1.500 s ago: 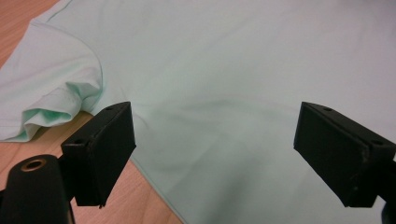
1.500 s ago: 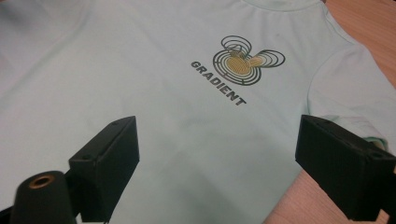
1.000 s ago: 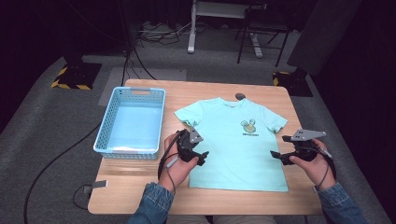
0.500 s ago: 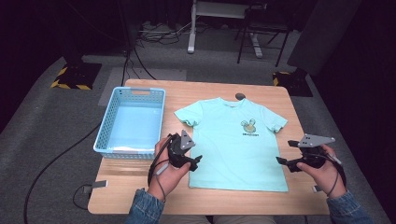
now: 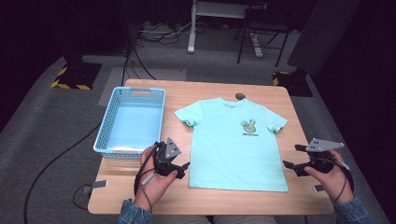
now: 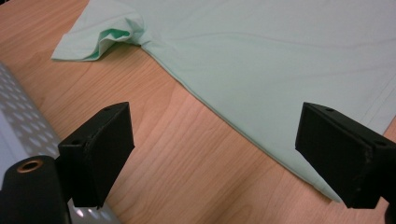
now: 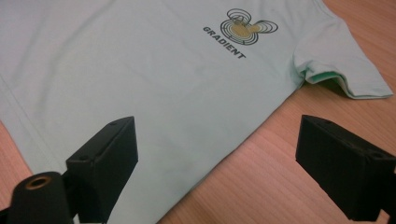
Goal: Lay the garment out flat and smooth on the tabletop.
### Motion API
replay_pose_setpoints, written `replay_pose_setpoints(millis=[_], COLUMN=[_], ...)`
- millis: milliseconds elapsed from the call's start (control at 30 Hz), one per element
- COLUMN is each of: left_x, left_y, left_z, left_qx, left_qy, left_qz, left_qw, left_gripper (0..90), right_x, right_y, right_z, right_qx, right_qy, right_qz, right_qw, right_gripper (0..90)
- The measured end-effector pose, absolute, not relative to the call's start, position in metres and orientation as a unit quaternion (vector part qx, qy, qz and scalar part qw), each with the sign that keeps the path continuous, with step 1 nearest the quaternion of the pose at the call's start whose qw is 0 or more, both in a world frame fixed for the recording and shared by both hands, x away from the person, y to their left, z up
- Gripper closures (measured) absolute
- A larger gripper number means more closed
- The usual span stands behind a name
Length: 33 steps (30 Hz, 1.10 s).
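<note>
Left hand-held gripper [image 5: 180, 170], jaws spread and empty, sits nearer the flat mint-green cotton T-shirt [image 5: 233, 144], whose hem corner lies just rightward

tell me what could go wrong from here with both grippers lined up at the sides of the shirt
The t-shirt lies flat on the table, so the open left gripper may pinch only the top layer at the side edge, or scrape the wood. The right gripper sits farther out from its edge than the left does, so an uneven lift could skew the shirt. The blue basket stands close beside the left gripper and could get knocked.
</note>
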State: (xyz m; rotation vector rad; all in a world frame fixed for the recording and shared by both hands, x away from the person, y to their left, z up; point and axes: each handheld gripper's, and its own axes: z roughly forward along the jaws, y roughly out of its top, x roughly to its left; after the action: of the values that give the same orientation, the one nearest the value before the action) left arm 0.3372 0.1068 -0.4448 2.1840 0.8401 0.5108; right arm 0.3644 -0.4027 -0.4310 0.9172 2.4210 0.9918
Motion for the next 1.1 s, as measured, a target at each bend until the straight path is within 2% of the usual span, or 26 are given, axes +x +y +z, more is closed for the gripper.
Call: replay_pose_setpoints(millis=[600, 1100], left_x=[0.316, 0.312], left_y=[0.141, 0.172], left_z=[-0.476, -0.505], left_qx=[0.845, 0.835], left_qy=[0.351, 0.406], left_qz=[0.183, 0.17], left_qw=[0.359, 0.33], left_gripper=[11.2, 10.1], right_x=[0.35, 0.341], right_y=[-0.433, -0.459], right_z=[-0.458, -0.492], right_qx=[0.367, 0.406], right_qy=[0.846, 0.837], right_qz=[0.346, 0.33], right_qw=[0.173, 0.16], right_gripper=[11.5, 10.2])
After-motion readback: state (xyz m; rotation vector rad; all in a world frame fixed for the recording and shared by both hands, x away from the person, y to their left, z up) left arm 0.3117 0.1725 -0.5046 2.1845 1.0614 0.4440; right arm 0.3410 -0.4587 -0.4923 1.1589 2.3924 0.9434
